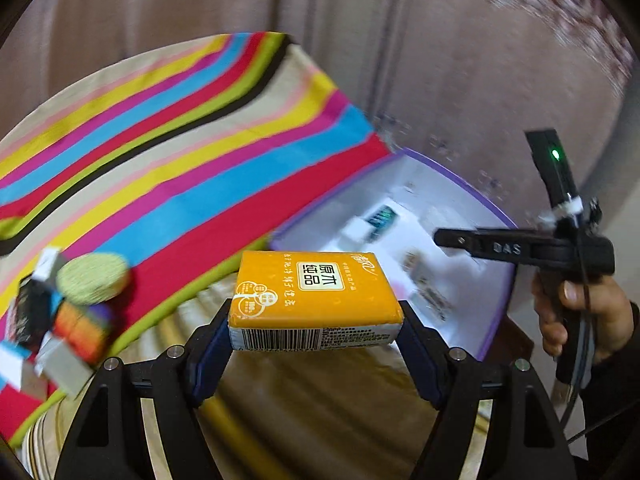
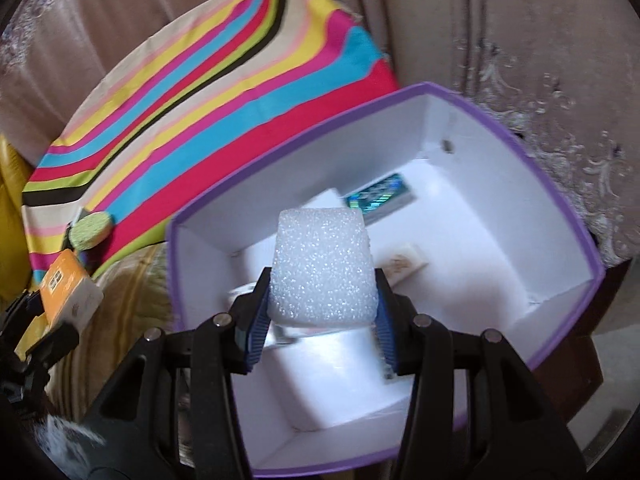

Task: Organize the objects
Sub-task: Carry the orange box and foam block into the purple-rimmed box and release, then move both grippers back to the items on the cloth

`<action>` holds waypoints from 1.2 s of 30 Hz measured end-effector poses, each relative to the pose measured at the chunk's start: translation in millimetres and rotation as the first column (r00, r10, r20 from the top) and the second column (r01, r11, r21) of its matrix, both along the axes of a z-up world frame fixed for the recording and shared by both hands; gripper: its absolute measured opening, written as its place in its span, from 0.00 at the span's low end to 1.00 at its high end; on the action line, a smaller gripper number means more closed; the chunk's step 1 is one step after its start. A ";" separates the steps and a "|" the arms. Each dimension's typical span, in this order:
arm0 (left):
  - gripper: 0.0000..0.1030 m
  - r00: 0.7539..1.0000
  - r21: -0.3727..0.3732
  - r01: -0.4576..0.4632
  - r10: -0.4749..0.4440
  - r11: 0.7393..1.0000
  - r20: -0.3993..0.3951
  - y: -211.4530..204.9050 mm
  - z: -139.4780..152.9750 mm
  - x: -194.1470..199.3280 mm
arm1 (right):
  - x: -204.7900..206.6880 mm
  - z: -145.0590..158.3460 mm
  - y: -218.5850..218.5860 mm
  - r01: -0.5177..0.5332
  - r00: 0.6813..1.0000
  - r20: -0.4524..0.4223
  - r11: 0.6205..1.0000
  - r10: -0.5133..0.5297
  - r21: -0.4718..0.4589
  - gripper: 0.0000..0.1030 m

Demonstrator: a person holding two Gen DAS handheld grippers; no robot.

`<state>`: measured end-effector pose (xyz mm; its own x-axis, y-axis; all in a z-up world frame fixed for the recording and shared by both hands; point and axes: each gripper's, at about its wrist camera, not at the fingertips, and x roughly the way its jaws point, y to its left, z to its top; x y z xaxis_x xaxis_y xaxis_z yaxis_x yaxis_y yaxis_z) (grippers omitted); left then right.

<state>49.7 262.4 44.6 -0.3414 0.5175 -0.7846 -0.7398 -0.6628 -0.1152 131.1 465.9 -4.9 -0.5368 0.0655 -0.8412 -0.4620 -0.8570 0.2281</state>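
Observation:
My left gripper (image 1: 316, 320) is shut on an orange tissue pack (image 1: 316, 292) and holds it in the air, left of the purple-rimmed white box (image 1: 496, 208). My right gripper (image 2: 320, 304) is shut on a white foam block (image 2: 322, 268) and holds it above the inside of the box (image 2: 592, 256). The box holds a holographic blue packet (image 2: 380, 196), a small cream packet (image 2: 404, 264) and white items. The tissue pack in the left gripper also shows at the left of the right wrist view (image 2: 68, 284). The right gripper shows from the side in the left wrist view (image 1: 520, 246).
A striped cloth (image 1: 180, 152) covers the surface behind. On it lie a round green pad (image 1: 92, 278), a multicoloured block (image 1: 80, 328) and other small packs at the left. Beige curtains (image 1: 460, 60) hang behind. A gold patterned cover (image 1: 300, 408) lies below.

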 end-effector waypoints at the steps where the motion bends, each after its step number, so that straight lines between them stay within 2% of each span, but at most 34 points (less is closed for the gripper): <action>1: 0.74 1.000 0.001 0.025 -0.025 1.000 0.010 6.6 -0.8 2.0 | 4.0 0.2 4.1 0.008 1.000 0.006 1.000 -0.008 0.009 0.49; 7: 0.74 0.989 0.001 0.139 -0.138 0.990 0.059 35.0 -4.3 12.9 | 20.3 -1.2 24.5 0.058 0.998 0.031 0.998 -0.059 0.031 0.49; 13: 0.77 0.955 0.024 0.253 -0.254 0.967 0.152 52.2 -12.4 22.6 | 30.6 1.4 36.8 0.084 0.995 0.040 0.996 -0.086 0.041 0.51; 14: 0.78 0.955 0.025 0.250 -0.251 0.968 0.155 52.6 -12.5 23.4 | 30.8 0.5 38.0 0.085 0.995 0.042 0.996 -0.086 0.038 0.53; 16: 0.79 0.955 0.043 0.239 -0.243 0.970 0.170 49.1 -11.6 21.1 | 30.9 0.0 38.1 0.086 0.995 0.045 0.996 -0.088 0.037 0.68; 17: 0.80 0.957 0.055 0.225 -0.231 0.973 0.178 45.9 -10.7 18.9 | 30.8 0.4 37.4 0.083 0.995 0.044 0.996 -0.085 0.038 0.69; 21: 0.80 0.963 0.099 0.160 -0.177 0.982 0.204 33.4 -9.6 8.1 | 28.2 1.0 31.9 0.064 0.997 0.040 0.997 -0.065 0.034 0.70; 30: 0.80 0.980 0.131 0.045 -0.069 0.990 0.185 -0.4 -2.9 -4.1 | 15.8 5.0 13.3 0.008 1.000 0.028 1.000 -0.009 0.027 0.70; 34: 0.80 0.990 0.133 0.011 -0.030 0.991 0.138 -12.4 4.5 -4.8 | 7.2 13.8 0.5 -0.030 1.000 0.006 0.999 0.030 0.041 0.70; 36: 0.80 0.997 0.124 -0.009 -0.001 0.992 0.076 -20.4 12.8 -1.6 | 2.1 20.9 -8.4 -0.049 0.999 -0.013 0.997 0.050 0.054 0.71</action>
